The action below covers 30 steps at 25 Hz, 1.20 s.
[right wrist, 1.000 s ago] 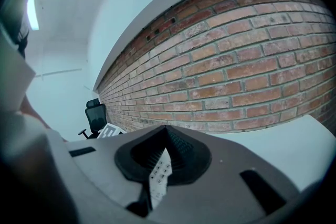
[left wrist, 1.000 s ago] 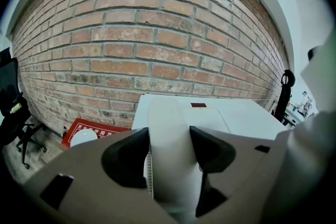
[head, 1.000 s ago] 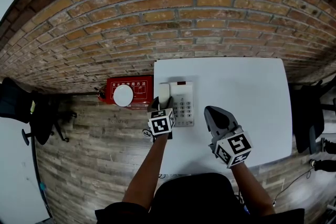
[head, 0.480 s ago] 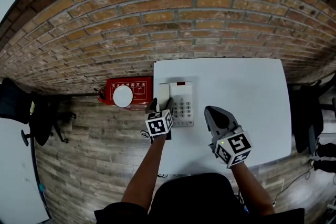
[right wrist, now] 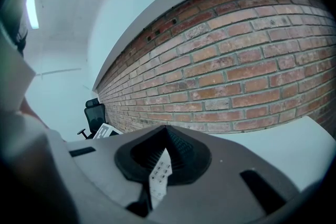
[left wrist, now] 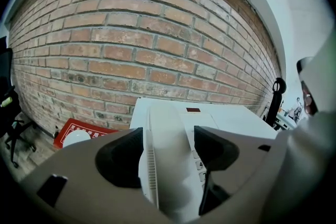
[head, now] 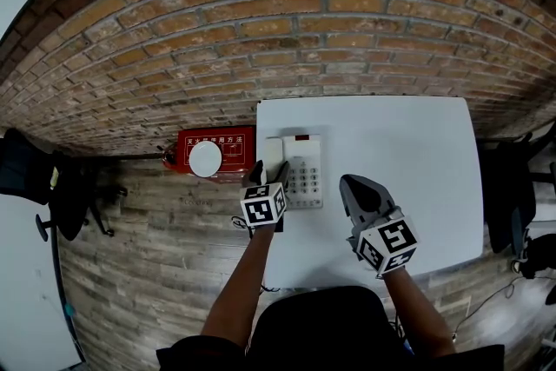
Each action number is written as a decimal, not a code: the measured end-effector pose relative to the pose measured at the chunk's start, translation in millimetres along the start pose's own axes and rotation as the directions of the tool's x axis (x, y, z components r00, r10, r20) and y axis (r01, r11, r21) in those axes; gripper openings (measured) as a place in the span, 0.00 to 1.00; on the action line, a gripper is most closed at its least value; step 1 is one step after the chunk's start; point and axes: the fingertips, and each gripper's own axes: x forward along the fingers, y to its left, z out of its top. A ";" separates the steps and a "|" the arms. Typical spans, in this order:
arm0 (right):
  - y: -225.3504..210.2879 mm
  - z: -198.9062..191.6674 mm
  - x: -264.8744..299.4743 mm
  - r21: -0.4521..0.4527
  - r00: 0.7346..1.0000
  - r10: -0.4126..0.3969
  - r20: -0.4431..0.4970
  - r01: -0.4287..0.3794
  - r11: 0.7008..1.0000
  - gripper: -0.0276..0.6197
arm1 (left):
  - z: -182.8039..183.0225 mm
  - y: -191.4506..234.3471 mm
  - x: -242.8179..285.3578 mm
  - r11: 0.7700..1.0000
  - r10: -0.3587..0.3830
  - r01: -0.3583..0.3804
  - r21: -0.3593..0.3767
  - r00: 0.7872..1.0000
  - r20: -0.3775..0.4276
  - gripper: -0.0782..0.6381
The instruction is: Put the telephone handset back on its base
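1. One handset lies in its cradle on the left side of the base, near the worktop's left edge.
2. Left gripper: its jaws have just been opening and stand wide either side of the handset, pads off it.
3. That reads as a release, so the task looks all but done.
4. Right gripper hovers apart from the base, jaws together, empty.

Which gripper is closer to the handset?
Left. The left gripper straddles the handset; its jaws have just been opening. The right gripper hangs apart, right of the base.
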 end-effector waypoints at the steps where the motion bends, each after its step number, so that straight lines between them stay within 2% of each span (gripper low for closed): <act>1: 0.9 0.2 -0.4 -0.001 1.000 -0.001 0.000 0.001 1.000 0.06 | 0.7 -0.1 -1.7 1.000 -0.002 0.002 0.010 1.000 0.004 0.52; 14: 15.3 6.7 -7.8 -0.019 1.000 -0.003 0.022 0.004 1.000 0.06 | 8.5 6.5 -26.0 1.000 -0.016 0.015 0.019 1.000 0.027 0.50; 25: 39.8 13.6 -14.4 -0.044 0.999 0.008 0.037 -0.007 0.999 0.06 | 24.3 7.0 -62.0 0.998 -0.057 0.053 0.046 0.994 0.097 0.37; 30: 50.2 18.0 -19.0 -0.052 0.999 0.009 0.050 -0.006 0.999 0.06 | 32.8 3.4 -82.1 0.995 -0.072 0.062 0.075 0.988 0.134 0.28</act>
